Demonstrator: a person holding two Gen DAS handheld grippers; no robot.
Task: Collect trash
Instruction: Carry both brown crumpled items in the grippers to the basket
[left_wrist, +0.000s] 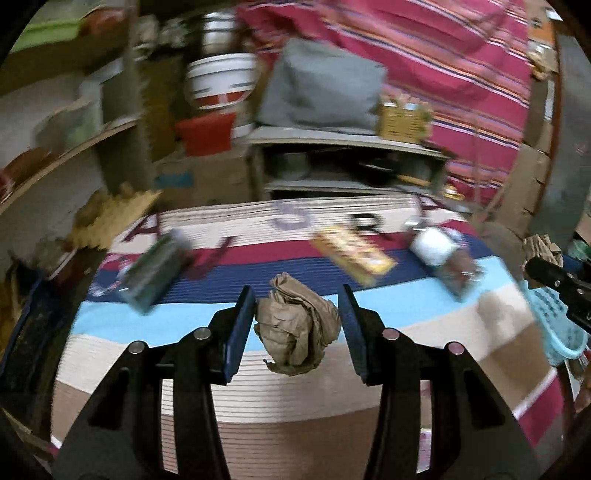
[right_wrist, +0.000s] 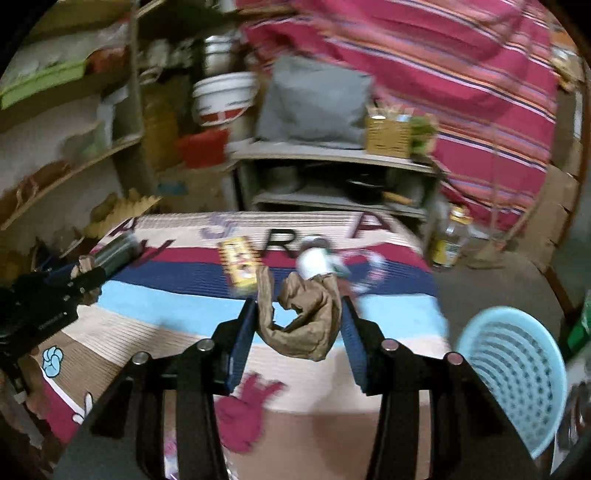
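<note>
Holding a crumpled brown paper wad (left_wrist: 297, 325) between its blue pads, the left gripper (left_wrist: 297, 325) shows in the left wrist view pinching that trash clear of the striped mat (left_wrist: 258, 387) on the floor. Three items lie loose on the mat: a dark green packet (left_wrist: 153, 275) at 10 o'clock from the wad, a yellow box (left_wrist: 352, 254) at 1 o'clock, and a white cup (left_wrist: 432, 245) with a brown wrapper further toward 2 o'clock. A slice of the blue basket (left_wrist: 557, 325) sits at 3 o'clock.

Turning to the right wrist view, the right gripper (right_wrist: 299, 325) pinches a second piece, a twisted brown paper scrap (right_wrist: 306, 325), also off the mat. The blue basket stands at 4 o'clock, beside the mat; its visible inside looks empty, though blur hides part of it.

My judgement: two pieces are picked but not yet dropped, nothing visibly binned, and at least three items are left, so the task is early.
</note>
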